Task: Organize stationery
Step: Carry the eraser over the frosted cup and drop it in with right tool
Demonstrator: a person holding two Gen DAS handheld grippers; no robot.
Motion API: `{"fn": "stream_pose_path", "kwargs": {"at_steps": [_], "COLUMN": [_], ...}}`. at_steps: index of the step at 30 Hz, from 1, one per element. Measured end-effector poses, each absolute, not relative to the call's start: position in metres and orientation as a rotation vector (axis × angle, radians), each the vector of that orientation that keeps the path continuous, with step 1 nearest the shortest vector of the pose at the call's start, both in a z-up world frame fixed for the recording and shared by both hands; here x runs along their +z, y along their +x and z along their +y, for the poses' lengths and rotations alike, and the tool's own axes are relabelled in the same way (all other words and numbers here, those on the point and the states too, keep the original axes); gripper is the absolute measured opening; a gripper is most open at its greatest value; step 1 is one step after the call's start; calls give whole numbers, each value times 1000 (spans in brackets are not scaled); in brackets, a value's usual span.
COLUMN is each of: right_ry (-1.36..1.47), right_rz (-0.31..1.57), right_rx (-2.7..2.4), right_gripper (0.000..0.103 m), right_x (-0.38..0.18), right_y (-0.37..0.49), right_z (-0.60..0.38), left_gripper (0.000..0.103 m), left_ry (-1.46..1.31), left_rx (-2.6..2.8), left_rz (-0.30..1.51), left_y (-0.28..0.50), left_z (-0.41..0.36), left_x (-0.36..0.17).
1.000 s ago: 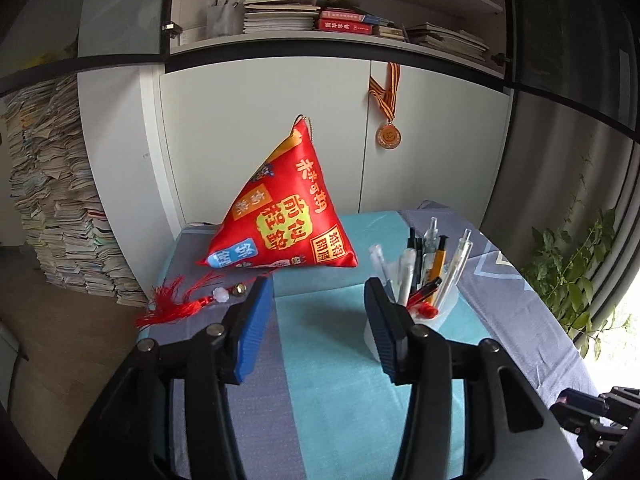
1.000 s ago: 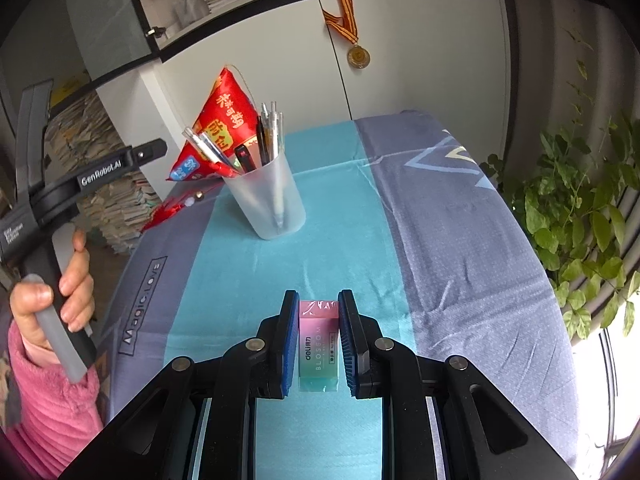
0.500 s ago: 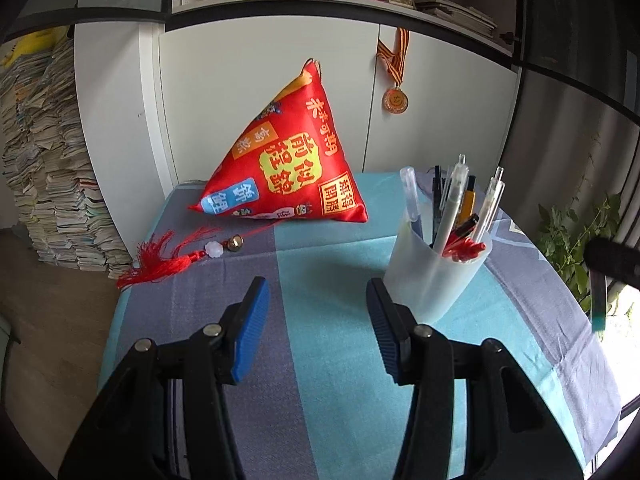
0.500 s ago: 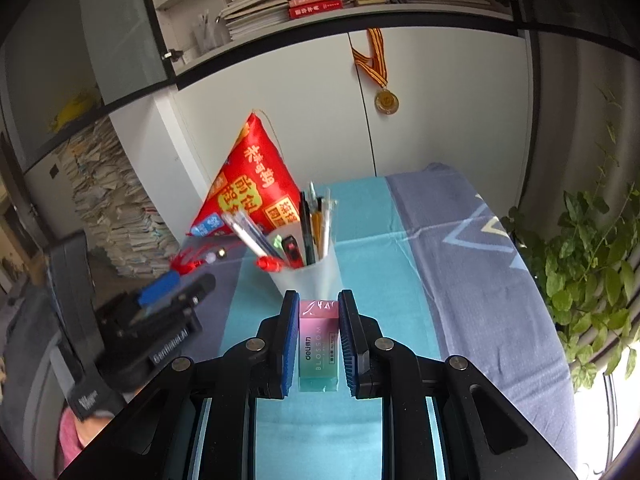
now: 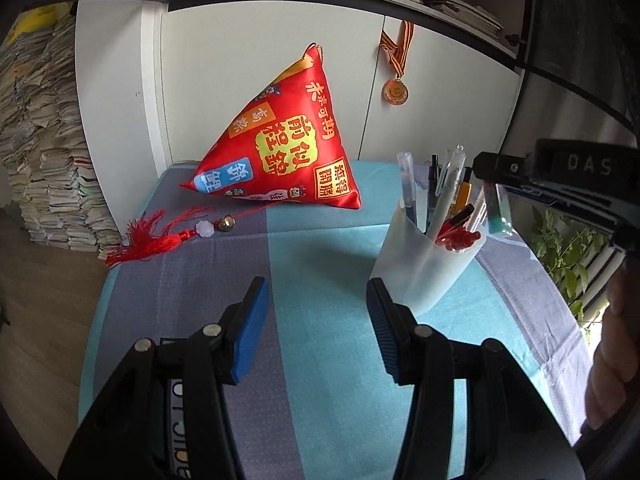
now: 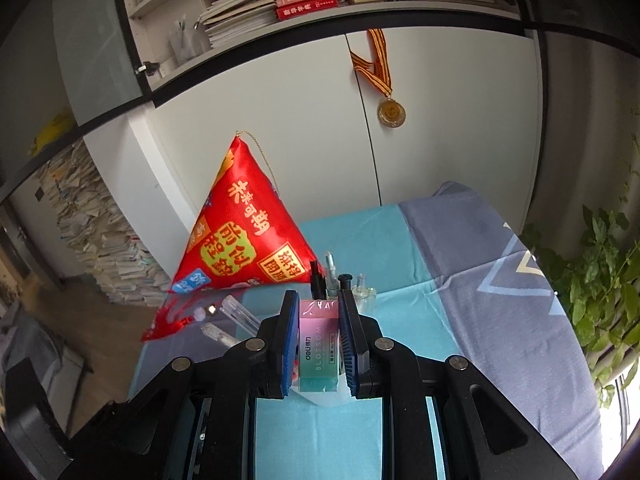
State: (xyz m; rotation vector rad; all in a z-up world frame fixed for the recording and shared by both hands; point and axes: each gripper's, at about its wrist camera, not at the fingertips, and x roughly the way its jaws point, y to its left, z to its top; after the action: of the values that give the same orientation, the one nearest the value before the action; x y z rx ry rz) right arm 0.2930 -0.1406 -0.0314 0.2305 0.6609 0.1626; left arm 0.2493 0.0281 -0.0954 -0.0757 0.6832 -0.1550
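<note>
right gripper [image 6: 319,340] carried eraser [image 6: 319,350] over pen cup [image 5: 424,264] | jaws clamp eraser | left gripper [image 5: 316,332] jaws apart, empty

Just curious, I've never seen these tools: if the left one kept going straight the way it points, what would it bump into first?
Probably the tablecloth between its open fingers. The left gripper tilts down toward bare cloth; the pen cup stands just right of that line and the red pouch farther back. Depth is hard to judge.

Ahead of you stand white cabinet doors [image 6: 440,128] under a book-laden shelf [image 6: 304,4]. Paper stacks [image 5: 44,152] rise at far left over wooden floor [image 5: 44,304]; daylight reaches the plant [image 6: 600,280] at right.
</note>
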Motion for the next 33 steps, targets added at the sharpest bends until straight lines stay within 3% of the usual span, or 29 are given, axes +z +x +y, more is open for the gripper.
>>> {"fn": "stream_pose_path", "kwargs": {"at_steps": [33], "right_ry": [251], "right_rz": [668], "right_rx": [169], "right_gripper": [21], "right_x": [-50], "right_y": [309], "right_z": [-136], "left_gripper": [50], "left_ry": [-74], "left_rx": [-159], "left_rz": [698], "left_y": [250], "left_z": [27], "left_x": [-96]}}
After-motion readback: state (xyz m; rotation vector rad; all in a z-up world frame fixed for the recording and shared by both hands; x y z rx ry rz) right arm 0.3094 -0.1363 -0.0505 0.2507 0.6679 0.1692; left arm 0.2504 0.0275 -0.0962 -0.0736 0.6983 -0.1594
